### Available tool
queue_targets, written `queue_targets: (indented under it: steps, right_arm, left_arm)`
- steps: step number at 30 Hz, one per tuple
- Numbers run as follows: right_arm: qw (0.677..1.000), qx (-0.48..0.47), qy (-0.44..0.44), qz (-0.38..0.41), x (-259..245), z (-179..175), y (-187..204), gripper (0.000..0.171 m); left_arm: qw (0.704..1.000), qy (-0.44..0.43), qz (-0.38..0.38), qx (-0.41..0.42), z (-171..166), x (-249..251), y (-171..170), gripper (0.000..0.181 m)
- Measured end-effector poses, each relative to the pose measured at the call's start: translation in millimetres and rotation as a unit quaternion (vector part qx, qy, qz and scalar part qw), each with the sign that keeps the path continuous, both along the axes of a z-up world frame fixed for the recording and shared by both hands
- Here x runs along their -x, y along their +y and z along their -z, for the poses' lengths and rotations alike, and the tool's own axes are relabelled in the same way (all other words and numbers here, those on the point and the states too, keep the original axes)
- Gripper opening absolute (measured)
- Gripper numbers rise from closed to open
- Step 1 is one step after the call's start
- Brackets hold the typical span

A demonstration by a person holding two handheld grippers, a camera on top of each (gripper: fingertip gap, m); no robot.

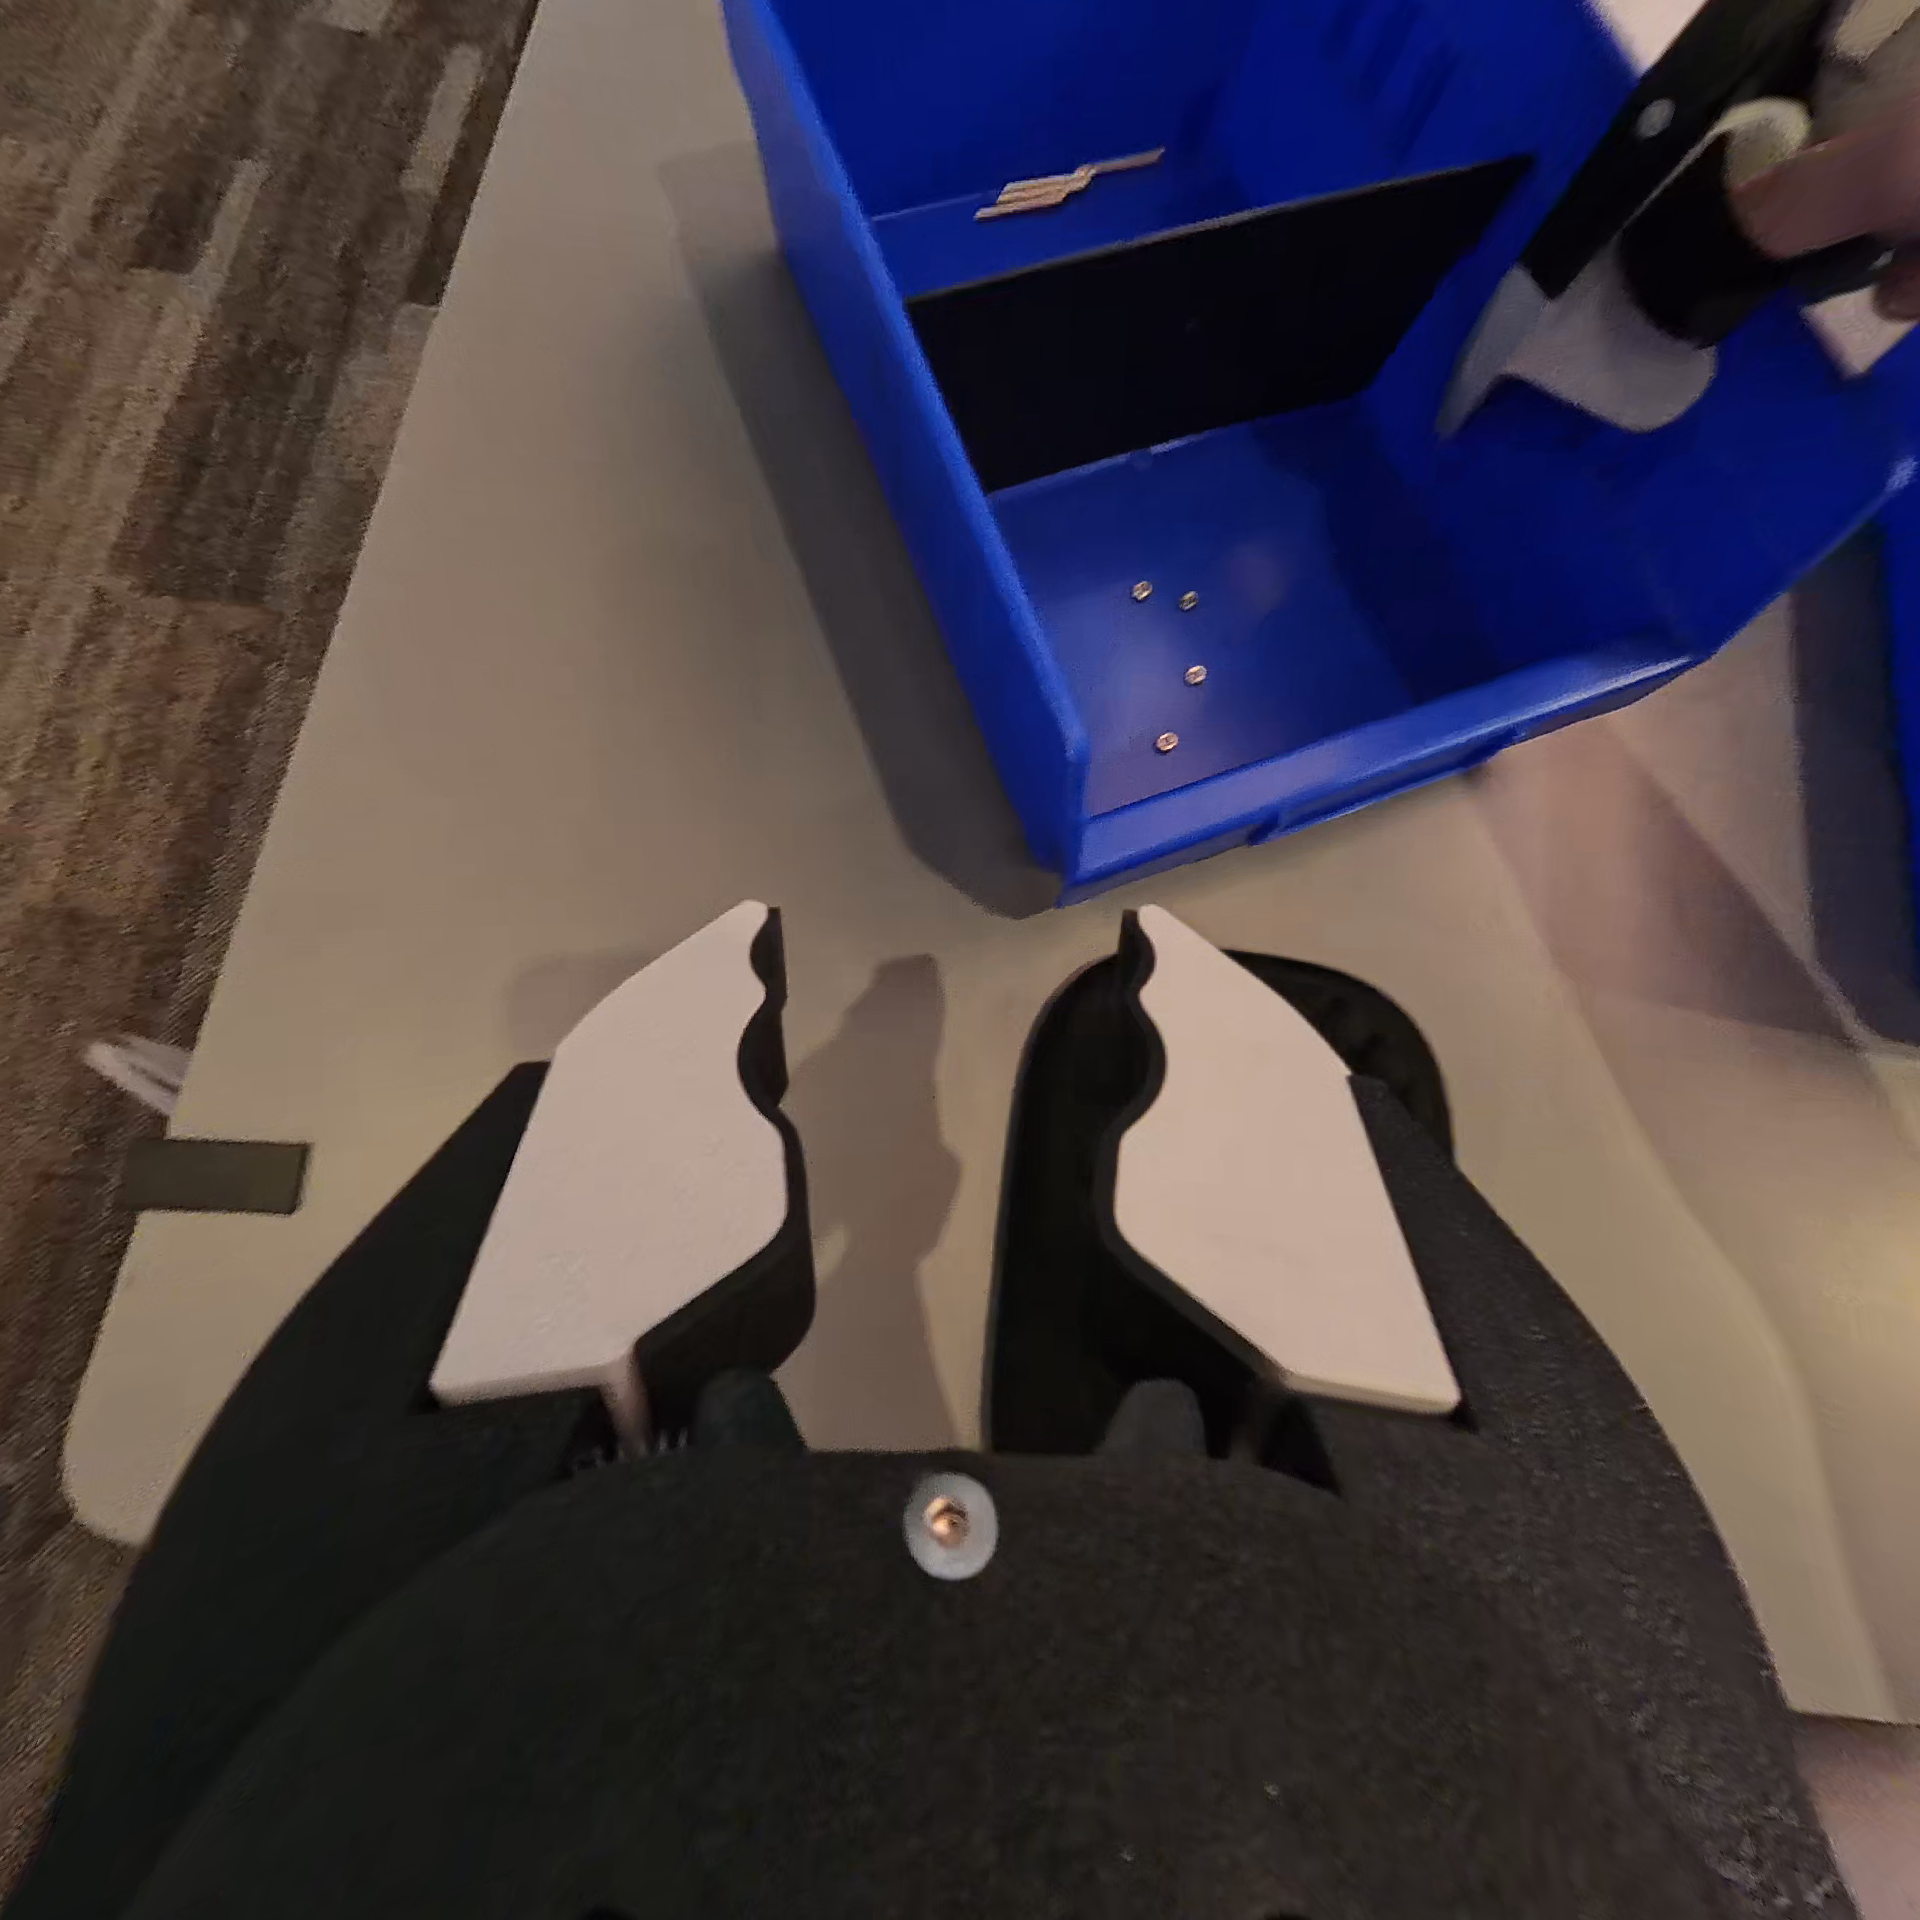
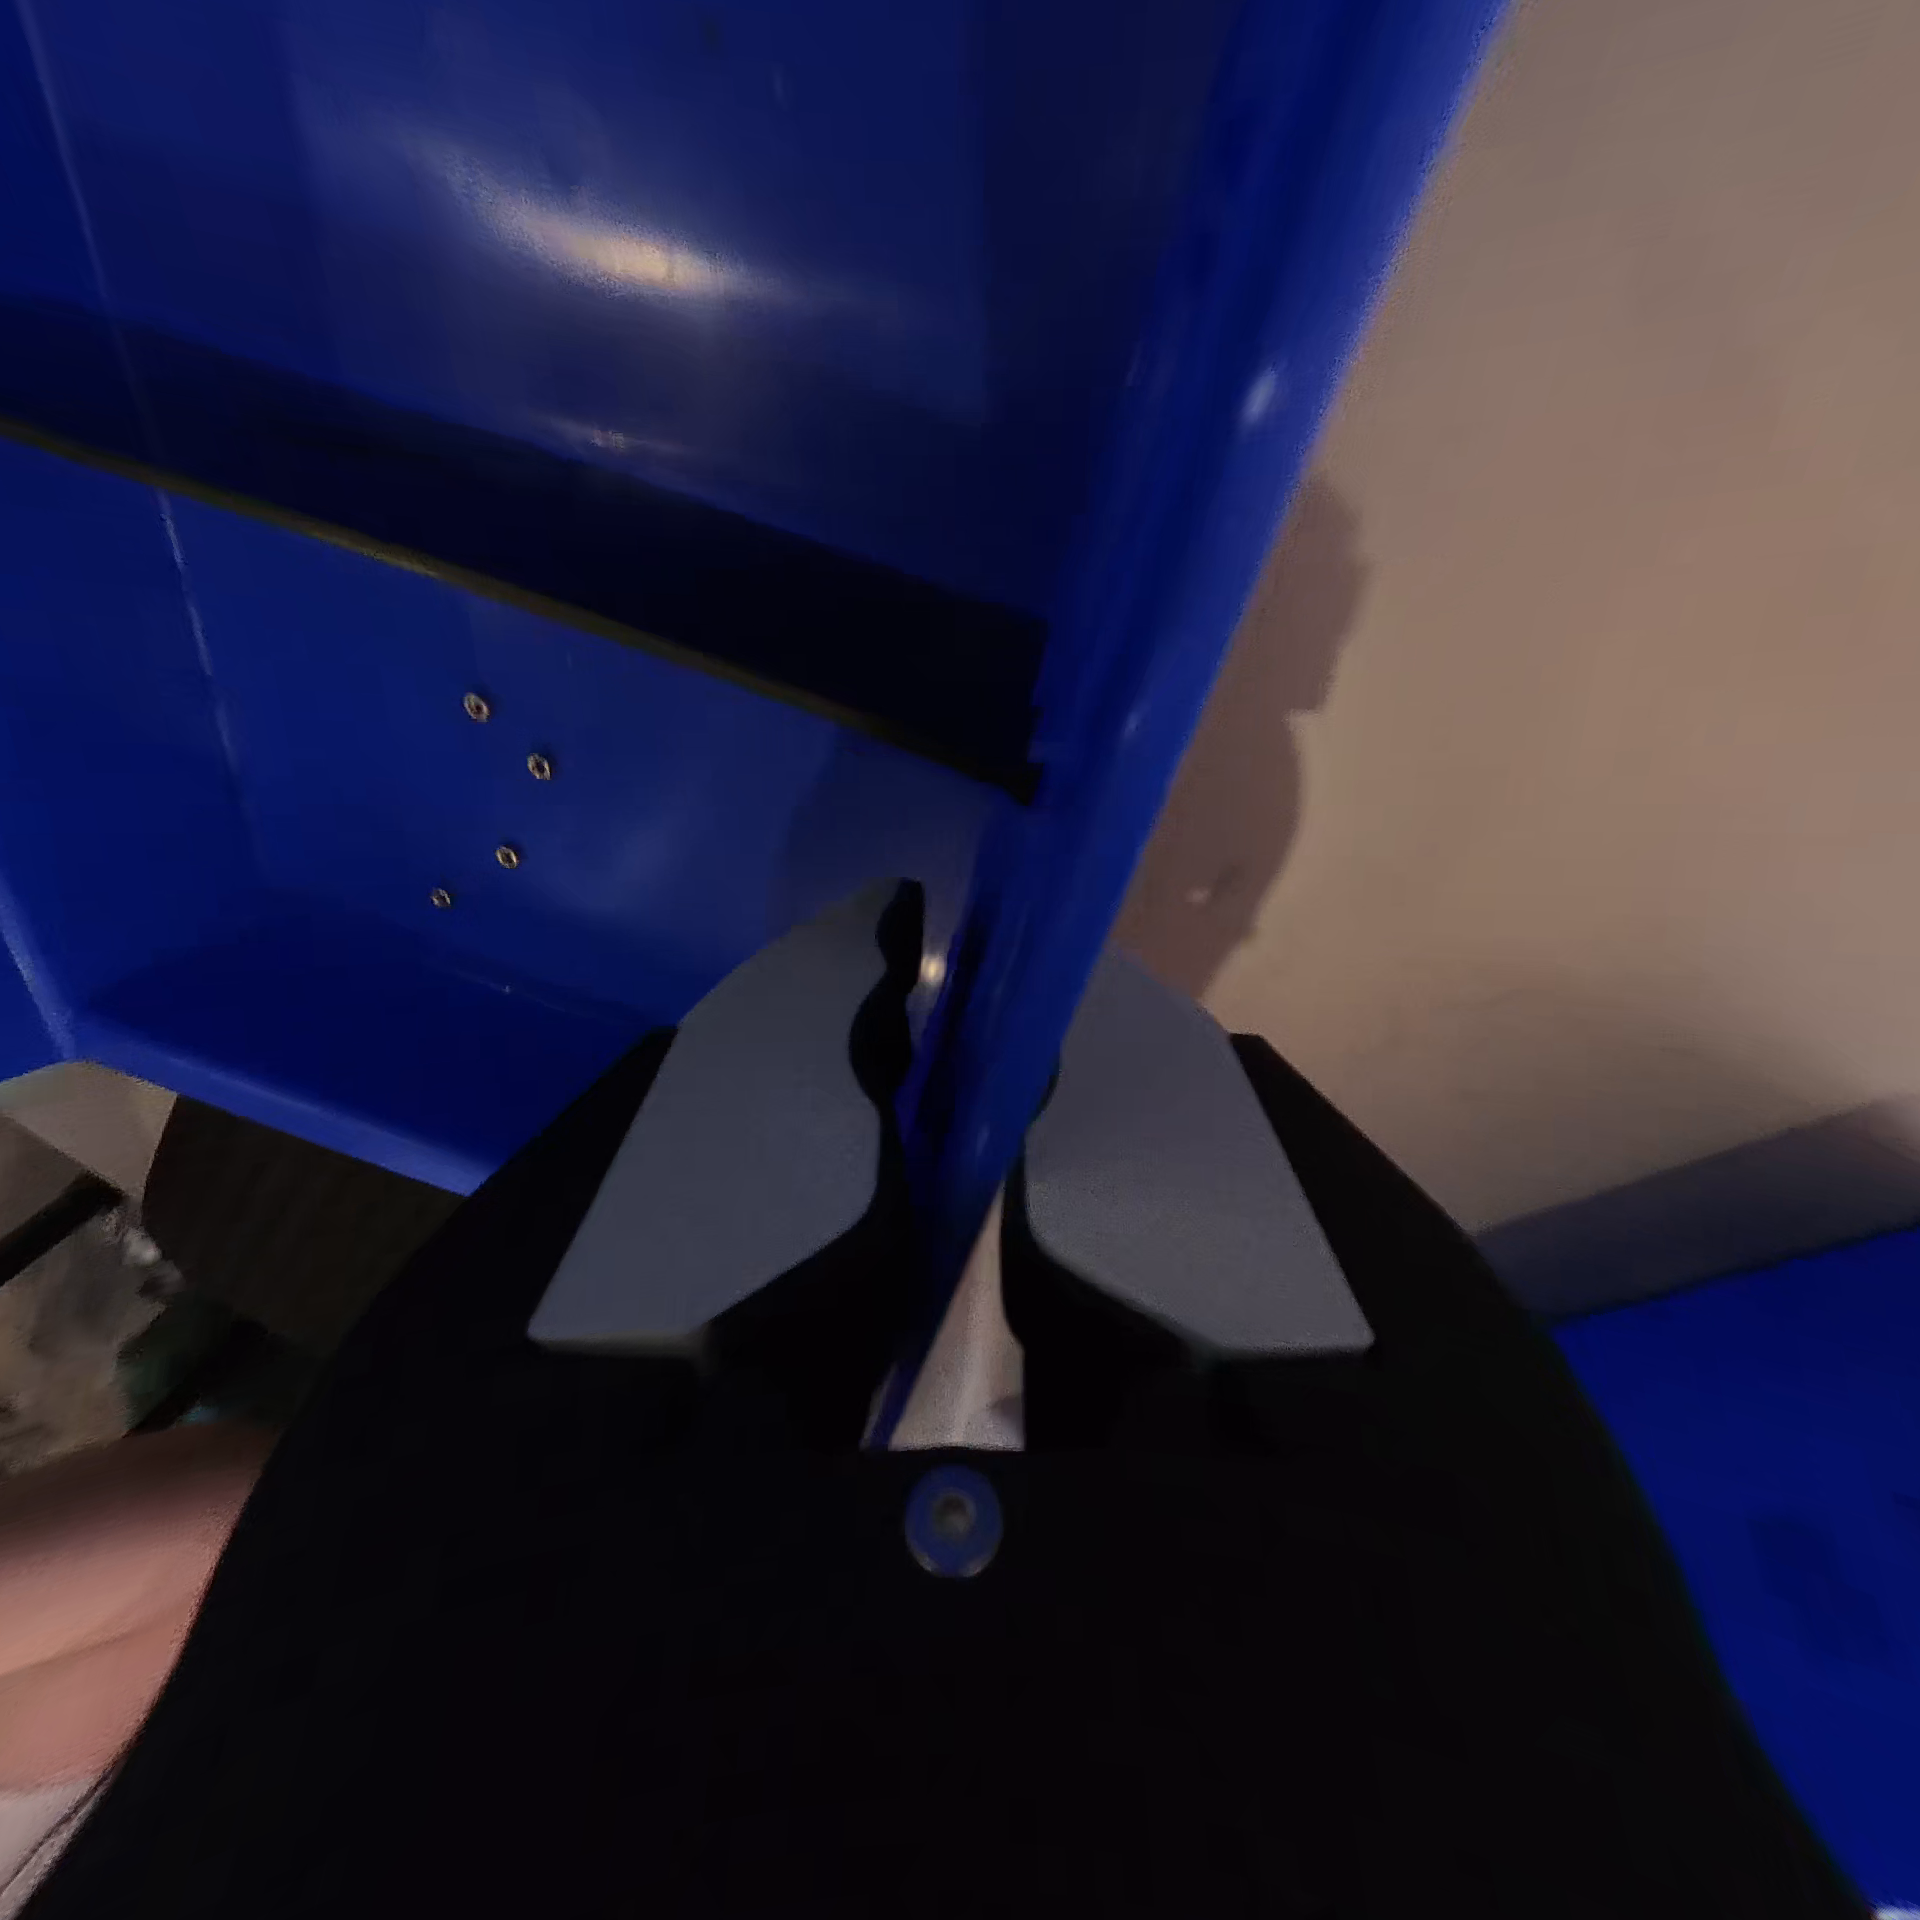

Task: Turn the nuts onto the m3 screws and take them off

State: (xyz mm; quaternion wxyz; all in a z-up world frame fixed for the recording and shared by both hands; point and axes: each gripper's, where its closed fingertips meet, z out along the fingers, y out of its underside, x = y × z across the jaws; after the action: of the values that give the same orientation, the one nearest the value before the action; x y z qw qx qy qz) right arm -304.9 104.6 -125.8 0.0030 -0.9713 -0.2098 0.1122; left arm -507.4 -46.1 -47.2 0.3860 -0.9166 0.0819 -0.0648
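Four small silver nuts (image 1: 1172, 665) lie loose and spaced apart on the floor of the front compartment of a blue plastic bin (image 1: 1288, 800), which sits on a pale tabletop (image 1: 582, 644). A black divider (image 1: 1174, 332) separates that compartment from the rear one, where a small cluster of thin metal screws (image 1: 1065, 187) rests against the far wall. In the right wrist view the same nuts (image 2: 499, 805) appear left of the fingers, low on the bin floor.

Handling judgement: the nuts are very light, hard and smooth, and likely to skid or roll on the slick plastic if nudged. Each is best taken across opposite flats with the fingertips only. The screws are thin and stiff, and would best be held by the shank near the head, leaving the thread free.

The left gripper (image 1: 951, 925) hovers above the table just short of the bin's front corner. Its fingers stand well apart, holding and touching nothing.

The right gripper (image 2: 987, 935) straddles the bin's right side wall (image 2: 1101, 727), one finger inside the bin and one outside. The fingers are drawn in close on the wall and appear clamped on it, steadying the bin; full contact on the outer side is partly hidden. In the left wrist view this gripper (image 1: 1538, 353) shows at the bin's right edge, blurred, with a hand (image 1: 1829, 197) on its grip.

No nut or screw is yet held by either gripper.
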Motion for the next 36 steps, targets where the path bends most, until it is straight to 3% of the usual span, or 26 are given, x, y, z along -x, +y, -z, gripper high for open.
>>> queue_targets:
  steps: [8, 14, 19, 22, 23, 25, 30, 36]
  right_arm:
    - [0.984, -0.162, 0.012, -0.066, -20.5, -78.2, 7.9, 0.052]
    - [0.967, -0.227, 0.000, -0.117, -88.1, -116.7, -57.5, 0.053]
    - [0.965, -0.243, -0.041, -0.088, -180.3, -121.9, -112.8, 0.053]
    - [0.970, -0.237, -0.041, -0.043, -231.3, -120.3, -139.2, 0.052]
    - [0.971, -0.236, -0.042, -0.027, -247.8, -119.1, -145.6, 0.052]
    - [0.972, -0.230, -0.043, 0.007, -279.0, -115.6, -156.3, 0.051]
    - [0.972, -0.219, -0.016, 0.088, -338.2, -102.1, -174.3, 0.050]
    - [0.964, -0.217, 0.010, 0.152, -383.1, -84.0, -188.0, 0.048]
  left_arm:
    - [1.000, -0.022, -0.003, -0.012, 6.3, -17.6, 41.0, 0.070]
    - [1.000, 0.001, -0.009, 0.024, 34.1, -28.1, 72.5, 0.068]
    - [0.999, 0.008, -0.025, 0.045, 48.7, -26.7, 85.7, 0.060]
    - [0.998, 0.011, -0.024, 0.054, 54.9, -25.4, 91.0, 0.050]
    - [0.998, -0.001, -0.017, 0.055, 55.3, -28.4, 92.3, 0.040]
    - [0.998, -0.011, -0.002, 0.057, 56.5, -32.7, 94.3, 0.023]
    - [0.995, 0.066, 0.031, 0.068, 58.7, -19.7, 98.9, 0.014]
    - [0.992, 0.075, 0.077, 0.070, 58.6, 1.9, 110.3, 0.008]
